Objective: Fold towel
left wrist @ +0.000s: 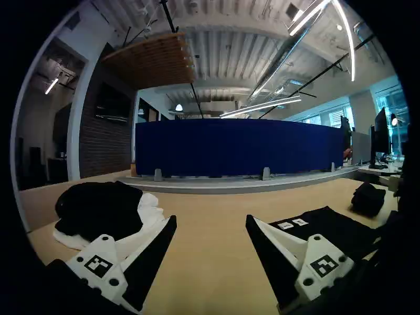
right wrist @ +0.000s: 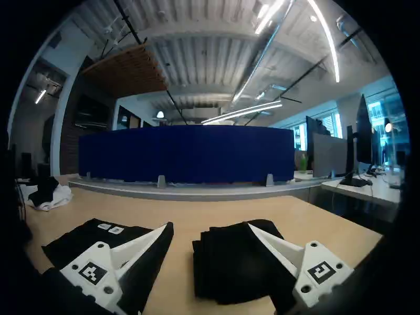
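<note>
Left gripper [left wrist: 210, 218] and right gripper [right wrist: 210, 226]: fingers wide apart, both empty, flat towel [left wrist: 336, 224] between them.
In the left gripper view the black towel lies lower right, partly behind the right finger. In the right gripper view the towel [right wrist: 89, 236] lies lower left, so it looks about equally near to both grippers. Its long axis is unclear. A folded stack [right wrist: 220, 257] sits on the table [left wrist: 210, 252] between the right gripper's fingers, and the pile [left wrist: 100, 210] at lower left is likely waiting.

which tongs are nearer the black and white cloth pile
Left. The left tongs sit right beside the cloth pile; from the right tongs it lies far off to their left.
</note>
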Tool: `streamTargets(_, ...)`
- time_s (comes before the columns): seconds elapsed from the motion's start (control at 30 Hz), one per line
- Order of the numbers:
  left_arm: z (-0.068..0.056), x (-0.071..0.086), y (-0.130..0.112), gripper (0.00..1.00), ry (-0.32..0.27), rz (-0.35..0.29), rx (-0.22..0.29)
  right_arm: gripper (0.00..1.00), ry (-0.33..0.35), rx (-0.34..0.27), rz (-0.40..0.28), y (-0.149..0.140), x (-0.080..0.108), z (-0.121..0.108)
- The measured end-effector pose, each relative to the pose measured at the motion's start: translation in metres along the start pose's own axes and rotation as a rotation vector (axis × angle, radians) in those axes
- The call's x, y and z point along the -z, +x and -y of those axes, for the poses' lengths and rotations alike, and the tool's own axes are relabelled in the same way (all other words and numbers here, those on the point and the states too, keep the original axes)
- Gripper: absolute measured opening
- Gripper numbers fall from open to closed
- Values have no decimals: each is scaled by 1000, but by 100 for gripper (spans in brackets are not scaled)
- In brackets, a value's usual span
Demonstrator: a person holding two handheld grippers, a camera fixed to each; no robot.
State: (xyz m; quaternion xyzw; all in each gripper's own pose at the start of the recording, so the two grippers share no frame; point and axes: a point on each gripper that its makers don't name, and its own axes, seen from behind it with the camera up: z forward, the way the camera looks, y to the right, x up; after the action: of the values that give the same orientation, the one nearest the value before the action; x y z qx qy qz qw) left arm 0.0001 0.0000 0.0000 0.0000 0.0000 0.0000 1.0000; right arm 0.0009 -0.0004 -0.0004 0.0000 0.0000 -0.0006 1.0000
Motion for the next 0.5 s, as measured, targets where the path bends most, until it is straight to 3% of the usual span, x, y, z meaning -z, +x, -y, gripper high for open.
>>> streamTargets(0.4,3,-1,2,98,7,1,6,100,-9,10,0,0,1,-2)
streamTargets(0.5,6,-1,6,98,16,8,11,100,-16,30,-8,17,3,-3)
